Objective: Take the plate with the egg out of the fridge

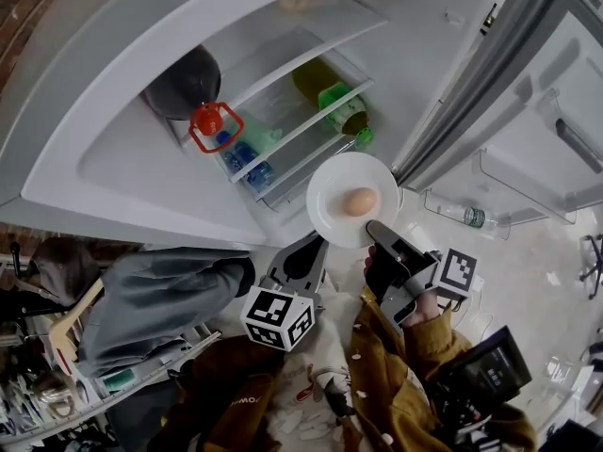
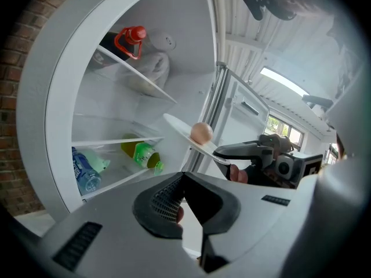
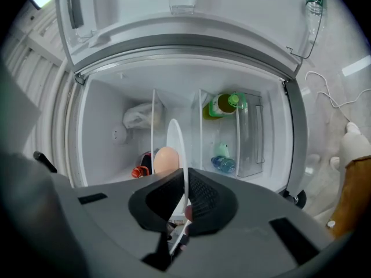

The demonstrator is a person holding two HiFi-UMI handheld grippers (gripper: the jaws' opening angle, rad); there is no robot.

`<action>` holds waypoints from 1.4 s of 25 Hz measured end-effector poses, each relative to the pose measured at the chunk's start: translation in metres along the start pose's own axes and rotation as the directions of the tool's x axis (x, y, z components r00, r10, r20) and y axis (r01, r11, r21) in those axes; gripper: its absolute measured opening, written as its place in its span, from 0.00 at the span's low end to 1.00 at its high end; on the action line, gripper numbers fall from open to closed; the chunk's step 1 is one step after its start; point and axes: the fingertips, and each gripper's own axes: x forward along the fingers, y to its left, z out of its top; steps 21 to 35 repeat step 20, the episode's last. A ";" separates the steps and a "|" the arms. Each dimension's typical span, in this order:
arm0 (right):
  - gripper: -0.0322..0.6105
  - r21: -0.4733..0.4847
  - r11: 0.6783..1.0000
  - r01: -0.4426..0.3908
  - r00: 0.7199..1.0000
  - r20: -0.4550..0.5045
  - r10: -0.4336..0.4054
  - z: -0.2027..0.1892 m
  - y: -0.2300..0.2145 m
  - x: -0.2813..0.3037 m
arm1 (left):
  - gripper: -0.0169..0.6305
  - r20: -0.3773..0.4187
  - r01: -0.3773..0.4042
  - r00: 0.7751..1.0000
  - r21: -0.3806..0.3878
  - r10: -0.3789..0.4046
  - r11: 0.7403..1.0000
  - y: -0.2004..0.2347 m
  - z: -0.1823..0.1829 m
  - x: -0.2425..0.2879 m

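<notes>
Grip is the whole matter here: the right tool (image 1: 377, 232) pinches the white plate (image 1: 350, 199) by its near rim alone, its jaws closed on the thin edge as the right gripper view shows, while the egg (image 1: 359, 201) sits loose near the plate's middle. The plate hangs in front of the open fridge (image 1: 141, 158), at its mouth and seemingly clear of the shelves, so the task looks mostly done and what is left is to draw it fully away. To do that well, I would keep the plate level and pull it back slowly and straight. An egg rolls at the least tilt, and a one-sided hold on a rim lets the far edge sag. The left tool (image 1: 316, 245) hovers just beside the plate's lower edge with its jaws together and nothing between them. It could be slid under the plate as a support if the plate starts to dip. Inside the fridge, a dark bottle with a red cap (image 1: 209, 121) stands on the upper shelf. A yellow bottle with a green cap (image 1: 332, 97) and a blue water bottle (image 1: 243, 158) lie in the lower compartments. A pale plastic bag (image 3: 139, 116) sits further back. The door bin (image 1: 509, 196) holds a clear bottle (image 1: 466, 217).
</notes>
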 end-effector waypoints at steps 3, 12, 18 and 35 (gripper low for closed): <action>0.08 -0.018 1.000 0.022 1.000 0.021 -0.022 0.003 -0.002 -0.008 | 0.04 0.013 -0.020 1.000 -0.015 0.020 1.000 0.004 0.003 -0.002; 0.08 -0.002 0.998 0.069 0.996 0.049 -0.069 0.004 -0.012 -0.019 | 0.04 0.016 -0.031 0.999 -0.034 0.032 0.999 0.005 0.002 -0.003; 0.08 -0.004 0.997 0.077 0.995 0.059 -0.077 0.006 -0.011 -0.018 | 0.04 0.022 -0.034 0.999 -0.039 0.034 0.999 0.008 0.004 -0.004; 0.08 -0.002 0.997 0.080 0.995 0.062 -0.079 0.006 -0.010 -0.017 | 0.04 0.024 -0.034 0.999 -0.040 0.035 0.999 0.010 0.006 -0.005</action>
